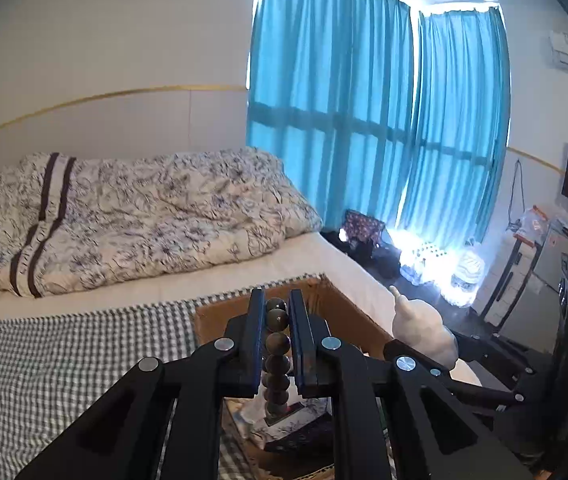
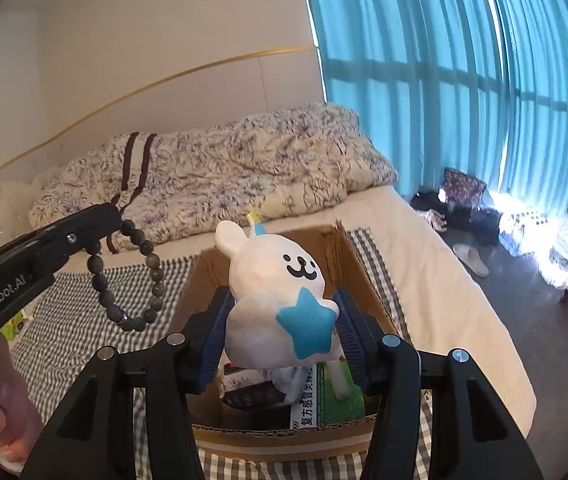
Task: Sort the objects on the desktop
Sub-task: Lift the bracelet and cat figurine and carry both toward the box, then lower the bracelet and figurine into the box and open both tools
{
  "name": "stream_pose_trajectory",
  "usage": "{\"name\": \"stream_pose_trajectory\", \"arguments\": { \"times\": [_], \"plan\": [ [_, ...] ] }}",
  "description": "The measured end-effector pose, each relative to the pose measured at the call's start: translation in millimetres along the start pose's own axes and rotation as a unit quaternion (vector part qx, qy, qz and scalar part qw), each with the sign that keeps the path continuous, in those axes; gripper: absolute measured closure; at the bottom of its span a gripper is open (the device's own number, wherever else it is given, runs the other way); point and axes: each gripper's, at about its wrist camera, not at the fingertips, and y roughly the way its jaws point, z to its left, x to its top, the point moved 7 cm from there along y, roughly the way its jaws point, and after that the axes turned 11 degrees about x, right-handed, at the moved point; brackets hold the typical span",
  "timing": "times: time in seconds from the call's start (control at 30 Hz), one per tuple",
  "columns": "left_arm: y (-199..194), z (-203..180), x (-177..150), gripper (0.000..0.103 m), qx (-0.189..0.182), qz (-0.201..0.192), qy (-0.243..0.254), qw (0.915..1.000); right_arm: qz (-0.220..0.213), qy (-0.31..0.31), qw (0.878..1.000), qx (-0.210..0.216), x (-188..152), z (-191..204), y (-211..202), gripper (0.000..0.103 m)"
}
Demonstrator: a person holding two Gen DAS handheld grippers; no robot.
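Clamped in our right gripper (image 2: 280,312), the white bunny toy (image 2: 280,304) hangs above the open cardboard box (image 2: 347,256) on the checked cloth (image 2: 64,344), while our left gripper (image 1: 276,312) pinches the bead bracelet (image 1: 276,344) over the box's left edge.

Wrist views above shared box (image 1: 335,312) (bedward)
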Motion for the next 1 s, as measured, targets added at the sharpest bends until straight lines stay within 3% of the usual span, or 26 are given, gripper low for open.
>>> {"name": "stream_pose_trajectory", "arguments": {
  "times": [0.37, 0.5, 0.63, 0.77, 1.0],
  "plan": [
    [60.0, -10.7, -38.9, 0.091, -0.010, 0.074, 0.003, 0.9972, 0.045, 0.012, 0.999, -0.015, -33.7, -18.5, 30.0, 0.052],
    [79.7, -6.6, -52.0, 0.091, -0.009, 0.102, 0.000, 0.9948, 0.043, 0.022, 0.999, -0.023, -41.4, -24.6, 34.9, 0.052],
    [86.3, -6.7, -54.0, 0.089, -0.011, 0.103, -0.002, 0.9946, 0.041, 0.024, 0.998, -0.027, -43.1, -27.6, 36.5, 0.052],
    [85.1, -5.9, -51.8, 0.080, -0.007, 0.097, -0.002, 0.9953, 0.030, 0.021, 0.999, -0.034, -37.1, -28.0, 31.9, 0.052],
    [71.3, -0.1, -44.7, 0.080, -0.002, 0.087, -0.005, 0.9962, 0.017, 0.024, 0.999, -0.034, -27.0, -24.4, 24.4, 0.051]
  ]
}}
